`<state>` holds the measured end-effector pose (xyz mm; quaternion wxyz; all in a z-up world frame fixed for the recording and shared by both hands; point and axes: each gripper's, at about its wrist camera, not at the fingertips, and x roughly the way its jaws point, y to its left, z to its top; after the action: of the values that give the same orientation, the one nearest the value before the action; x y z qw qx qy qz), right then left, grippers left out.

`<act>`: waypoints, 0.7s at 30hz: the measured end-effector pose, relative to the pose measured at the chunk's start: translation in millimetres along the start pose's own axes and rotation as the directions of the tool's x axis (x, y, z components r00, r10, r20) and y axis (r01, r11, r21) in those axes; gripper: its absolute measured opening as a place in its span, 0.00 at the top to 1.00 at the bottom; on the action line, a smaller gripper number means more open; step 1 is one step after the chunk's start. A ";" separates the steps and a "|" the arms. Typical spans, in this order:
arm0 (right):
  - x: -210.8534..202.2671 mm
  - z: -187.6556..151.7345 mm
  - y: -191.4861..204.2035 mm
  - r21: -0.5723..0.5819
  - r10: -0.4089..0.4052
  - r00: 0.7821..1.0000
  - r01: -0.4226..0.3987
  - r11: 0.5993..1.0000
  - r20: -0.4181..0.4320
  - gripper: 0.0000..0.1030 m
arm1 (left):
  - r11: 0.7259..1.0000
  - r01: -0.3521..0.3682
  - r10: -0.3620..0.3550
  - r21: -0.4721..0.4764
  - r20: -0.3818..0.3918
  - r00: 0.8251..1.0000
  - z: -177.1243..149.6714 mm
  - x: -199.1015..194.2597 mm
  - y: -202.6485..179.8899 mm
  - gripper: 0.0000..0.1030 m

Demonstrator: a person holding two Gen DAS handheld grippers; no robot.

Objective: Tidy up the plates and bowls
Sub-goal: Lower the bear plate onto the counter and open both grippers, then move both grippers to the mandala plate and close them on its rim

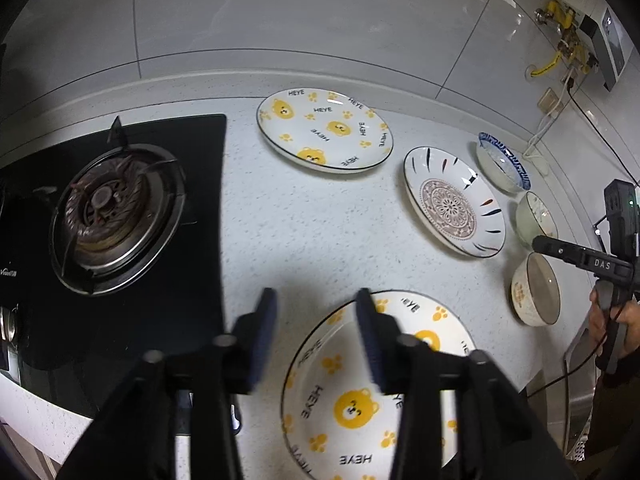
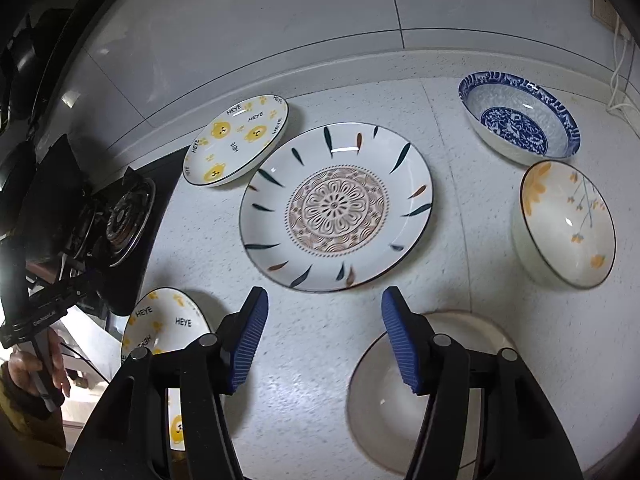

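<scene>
1. My left gripper [image 1: 316, 300] hangs over the counter [image 1: 280, 240] with its jaws apart and nothing between the pads; no earlier view to compare.
2. Just under its right finger, at about 5 o'clock in the left view, lies the near bear plate [image 1: 360, 408], flat on the counter, partly covered by the gripper.
3. The far bear plate [image 1: 325, 130] sits at 12 o'clock, near the back edge, well apart from the near one.
4. The mandala plate [image 1: 454, 202] lies at 2 o'clock, just beside the far bear plate but not touching it as far as I can see.
5. The stove [image 1: 116, 216] fills the 9 o'clock side, its burner dark.
6. My right gripper [image 2: 324, 300] is likewise open, empty, pointing down at bare counter.
7. Below its right finger, at 5 o'clock in the right view, stands the cream bowl [image 2: 400, 408], upright, partly hidden by the finger.
8. The blue bowl [image 2: 520, 120] is at 1 o'clock, the flower bowl [image 2: 566, 224] at 3 o'clock, the two close together; I cannot tell whether the rims touch.
9. The mandala plate fills the middle of the right view, at 12 o'clock from the fingers.
10. At 8 o'clock there a hand [image 2: 28, 368] grips the left gripper's handle.
</scene>
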<state>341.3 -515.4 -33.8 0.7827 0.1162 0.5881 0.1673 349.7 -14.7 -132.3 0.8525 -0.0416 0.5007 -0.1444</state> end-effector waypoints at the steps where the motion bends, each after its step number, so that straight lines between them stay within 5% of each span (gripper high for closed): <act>1: 0.8 3.0 -2.4 -0.006 -0.001 1.000 0.001 1.000 -0.004 0.41 | 1.000 0.003 -0.003 -0.002 -0.006 1.000 2.1 1.7 -2.9 0.41; 3: 4.6 10.3 -9.2 -0.017 0.010 1.000 -0.010 1.000 -0.015 0.40 | 1.000 0.004 -0.004 -0.001 -0.028 1.000 9.6 9.5 -12.7 0.16; 21: 44.8 86.8 -64.5 -0.045 0.001 0.997 -0.005 0.999 -0.076 0.31 | 0.987 0.107 -0.126 -0.121 -0.163 0.979 75.7 106.8 -78.0 0.16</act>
<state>444.0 -555.4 -73.3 0.7619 0.0930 0.6135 0.1860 448.1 -125.5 -167.9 0.7930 -0.1062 0.5756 -0.1689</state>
